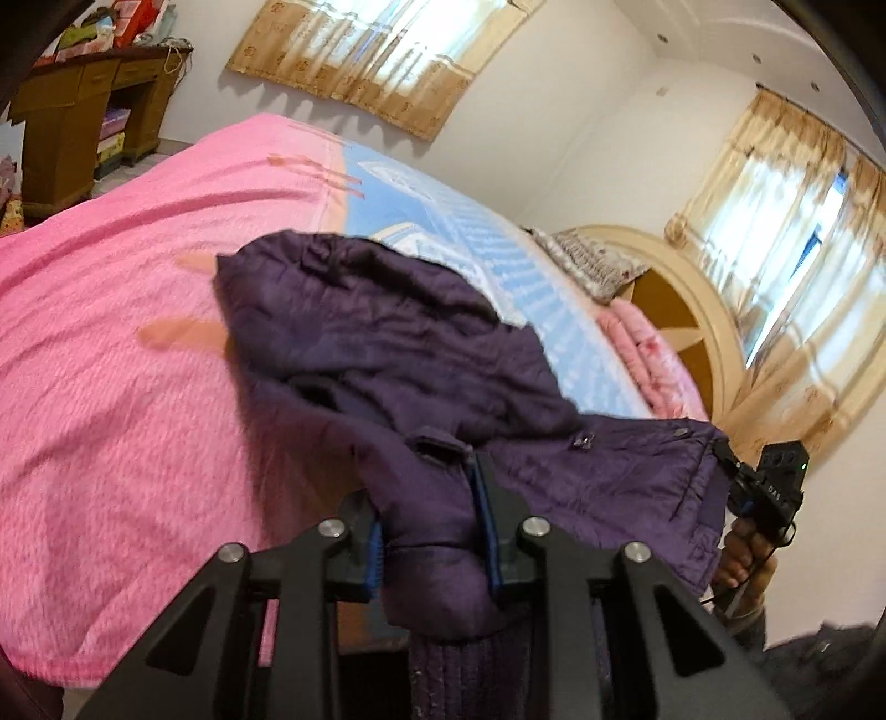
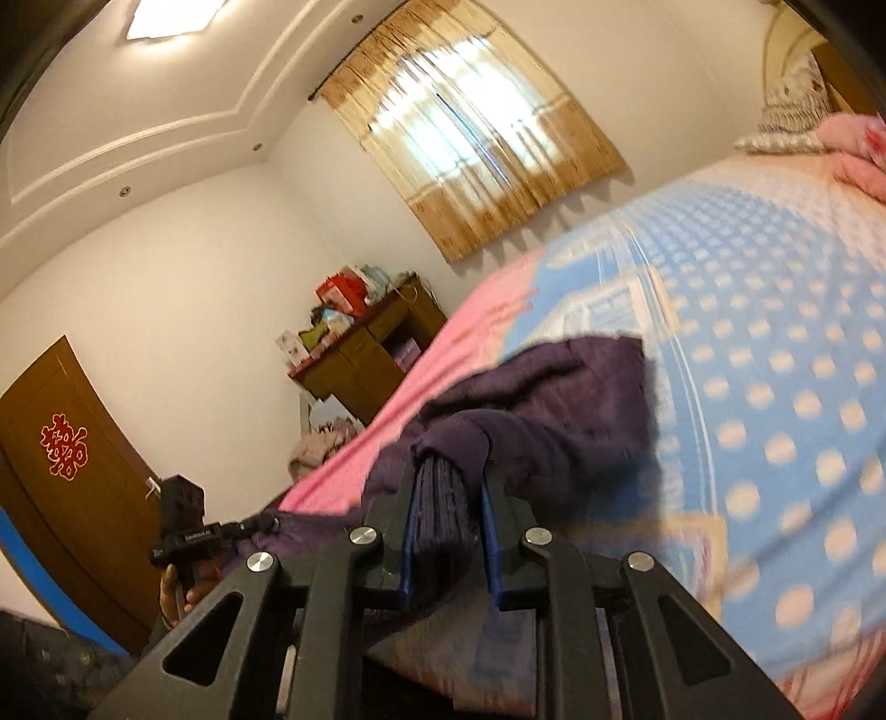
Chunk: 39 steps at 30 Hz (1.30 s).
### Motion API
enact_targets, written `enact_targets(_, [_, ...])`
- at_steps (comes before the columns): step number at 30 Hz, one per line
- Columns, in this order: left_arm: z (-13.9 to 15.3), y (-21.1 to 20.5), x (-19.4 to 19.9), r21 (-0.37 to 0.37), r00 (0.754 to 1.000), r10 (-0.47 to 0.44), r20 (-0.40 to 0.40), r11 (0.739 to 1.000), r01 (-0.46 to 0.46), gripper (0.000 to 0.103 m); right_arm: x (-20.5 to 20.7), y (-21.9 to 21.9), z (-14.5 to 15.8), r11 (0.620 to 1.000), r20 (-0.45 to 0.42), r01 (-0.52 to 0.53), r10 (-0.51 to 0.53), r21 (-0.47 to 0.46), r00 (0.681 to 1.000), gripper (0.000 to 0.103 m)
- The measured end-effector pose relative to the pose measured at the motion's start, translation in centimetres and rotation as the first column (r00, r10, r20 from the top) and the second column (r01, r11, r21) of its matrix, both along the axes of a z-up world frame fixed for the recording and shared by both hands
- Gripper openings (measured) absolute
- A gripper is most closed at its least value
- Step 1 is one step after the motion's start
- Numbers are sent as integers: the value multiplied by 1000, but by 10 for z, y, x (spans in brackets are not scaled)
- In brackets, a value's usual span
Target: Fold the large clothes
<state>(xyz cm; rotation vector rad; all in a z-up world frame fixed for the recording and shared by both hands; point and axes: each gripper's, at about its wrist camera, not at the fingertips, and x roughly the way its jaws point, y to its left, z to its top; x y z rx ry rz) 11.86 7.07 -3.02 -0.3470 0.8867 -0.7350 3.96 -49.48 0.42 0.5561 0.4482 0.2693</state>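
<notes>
Bedroom: white walls [image 2: 183, 288]; tan-curtained window [image 2: 476, 149] upper centre; wooden desk [image 2: 371, 354] mid-frame; brown door [image 2: 66, 476] lower left; ceiling light [image 2: 166, 16] top left

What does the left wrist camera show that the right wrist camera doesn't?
Only the left wrist view shows the curved headboard and a second curtained window. Only the right wrist view shows the brown door and the ceiling light. Both show the purple jacket on the bed, the wooden desk, and each gripper, left and right, clamped on jacket fabric.
</notes>
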Motion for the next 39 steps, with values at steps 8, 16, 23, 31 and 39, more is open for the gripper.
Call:
enact_targets(8, [8, -20, 105, -123, 998, 8, -69, 992, -16, 28, 136, -22, 35, 998, 7, 55, -55, 12, 998, 18])
enact_targets(16, [-43, -52, 234, -81, 970, 78, -230, 992, -99, 28, 289, -55, -10, 983, -168, 178, -183, -46, 969, 17])
enact_targets(23, [-142, -51, 293, -121, 824, 129, -551, 965, -232, 38, 366, -61, -104, 969, -368, 165, -223, -182, 903, 48])
enact_targets(31, [-82, -26, 256, -122, 910, 145, -388, 971, -206, 102, 348, -93, -117, 963, -310, 266, -266, -45, 913, 79])
enact_targets(39, [-52, -41, 230, 75, 966, 242, -85, 969, -236, 103, 326, -50, -59, 921, -124, 266, -311, -283, 942, 79])
